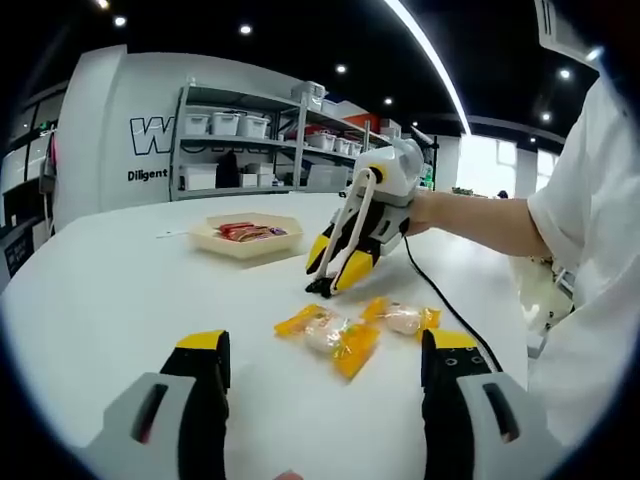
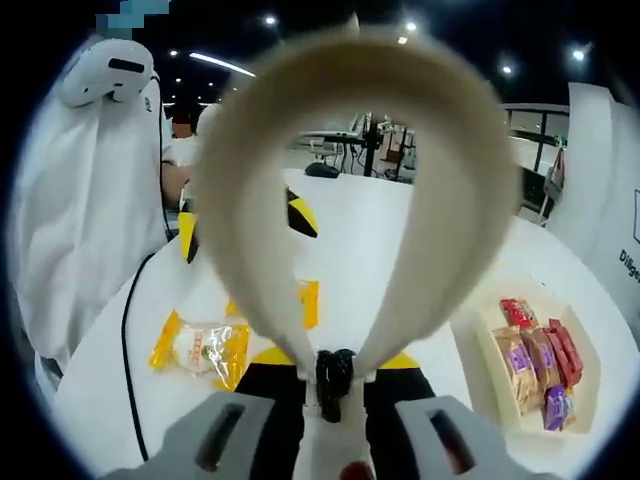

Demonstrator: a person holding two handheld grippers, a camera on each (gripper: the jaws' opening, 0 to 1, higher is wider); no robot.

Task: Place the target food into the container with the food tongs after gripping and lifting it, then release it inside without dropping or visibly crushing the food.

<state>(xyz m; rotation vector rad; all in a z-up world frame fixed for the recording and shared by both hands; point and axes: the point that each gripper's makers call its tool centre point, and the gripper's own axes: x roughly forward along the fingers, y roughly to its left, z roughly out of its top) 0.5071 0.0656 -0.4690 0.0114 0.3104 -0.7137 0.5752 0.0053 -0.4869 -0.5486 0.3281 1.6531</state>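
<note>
Two yellow-wrapped pastries (image 1: 325, 332) (image 1: 401, 318) lie on the white table, just past my open left gripper (image 1: 325, 365), which holds nothing. My right gripper (image 1: 335, 275), in a person's hand, points down at the table just beyond them and is shut on cream food tongs (image 1: 358, 200). In the right gripper view the tongs (image 2: 450, 200) arch up from my right gripper (image 2: 335, 368), and one wrapped pastry (image 2: 200, 348) lies to the left of them. The cream tray container (image 1: 215, 243) (image 2: 482, 362) holds several packaged snacks.
A black cable (image 1: 445, 300) runs across the table from the right gripper toward the person in white (image 1: 590, 250). Shelving with bins (image 1: 240, 130) stands behind the table. The table edge (image 2: 90, 400) curves close by the person.
</note>
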